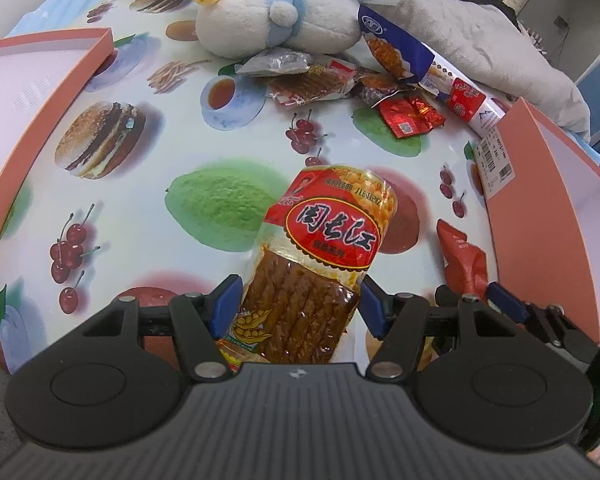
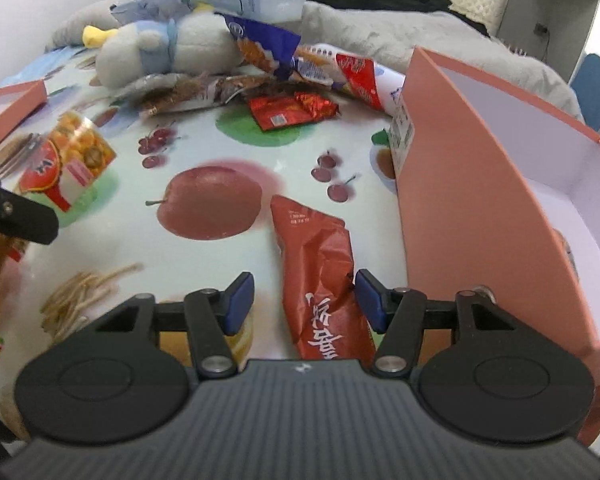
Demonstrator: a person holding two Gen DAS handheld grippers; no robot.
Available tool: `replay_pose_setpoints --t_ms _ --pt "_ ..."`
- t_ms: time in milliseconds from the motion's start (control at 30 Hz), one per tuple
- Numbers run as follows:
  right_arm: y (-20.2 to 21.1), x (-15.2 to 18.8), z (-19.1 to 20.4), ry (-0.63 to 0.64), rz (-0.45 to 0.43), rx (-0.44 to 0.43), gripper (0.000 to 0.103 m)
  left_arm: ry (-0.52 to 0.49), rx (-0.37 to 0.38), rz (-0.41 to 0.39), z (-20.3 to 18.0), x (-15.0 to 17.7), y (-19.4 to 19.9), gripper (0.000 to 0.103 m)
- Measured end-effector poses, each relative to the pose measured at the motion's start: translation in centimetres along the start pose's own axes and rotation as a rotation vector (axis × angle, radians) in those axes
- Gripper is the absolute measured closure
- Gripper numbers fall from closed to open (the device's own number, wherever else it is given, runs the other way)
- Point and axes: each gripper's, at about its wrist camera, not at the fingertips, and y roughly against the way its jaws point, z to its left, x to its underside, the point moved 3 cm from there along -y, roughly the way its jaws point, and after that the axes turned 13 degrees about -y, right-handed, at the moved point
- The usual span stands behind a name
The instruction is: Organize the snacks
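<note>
Your left tool is clamped on the lower half of a clear packet of brown tofu strips, one blue pad on each side, and the packet's red-labelled top stands up ahead of the tool, lifted above the fruit-print cloth. Your right tool stands partly open around a crumpled red snack pouch that lies flat on the cloth. The right pad sits against the pouch's edge, while the left pad is clear of it, so nothing is gripped there yet. No earlier view shows how those jaws got to this width.

Just to the right of the right tool rises the wall of an open pink box, white inside. A second pink tray lies well off to the left of the left tool. Ahead of both tools, beyond the bare cloth, a heap of loose snacks lies against a plush penguin, with a small red foil pack at its near edge.

I judge the step in hand to be a double pickup: one packet already held, the pouch about to be taken. The next move calls for you to close the right tool squarely across the pouch, then lift it over the box wall beside it. Watch that the thin pouch doesn't slide out sideways as the pads close.
</note>
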Motion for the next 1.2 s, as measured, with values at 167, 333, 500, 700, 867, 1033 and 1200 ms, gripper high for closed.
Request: replay_pose_setpoints --t_ms 167,333,500,700,867,1033,1200 --pt "0.3 -0.7 -0.8 -0.025 0.042 -0.025 0.069 -0.006 0.006 -0.015 -0.7 -0.6 0.7 0.036" --pt "2.7 -1.1 -1.3 -0.082 0.046 -0.105 0.071 -0.017 0.004 -0.039 -1.7 -1.4 2.0 0.036" --pt "5.5 -2.5 -2.1 -0.130 0.034 -0.173 0.071 -0.016 0.002 -0.059 -2.5 -2.3 3.6 0.036" --pt "9.1 -4.8 -2.8 -0.137 0.009 -0.239 0.071 -0.013 0.015 -0.085 -3.7 -3.5 5.8 0.036" --pt "11.4 -7.2 -3.8 -0.136 -0.044 -0.250 0.071 -0.025 0.030 -0.118 -5.1 -5.4 8.0 0.036" --pt "13.4 -9.8 -5.0 -0.147 -0.103 -0.252 0.071 -0.058 0.044 -0.171 -6.8 -7.9 10.5 0.036" --pt "15.0 -12.1 -6.4 -0.146 -0.157 -0.245 0.071 -0.087 0.078 -0.222 -8.9 -10.1 12.8 0.036"
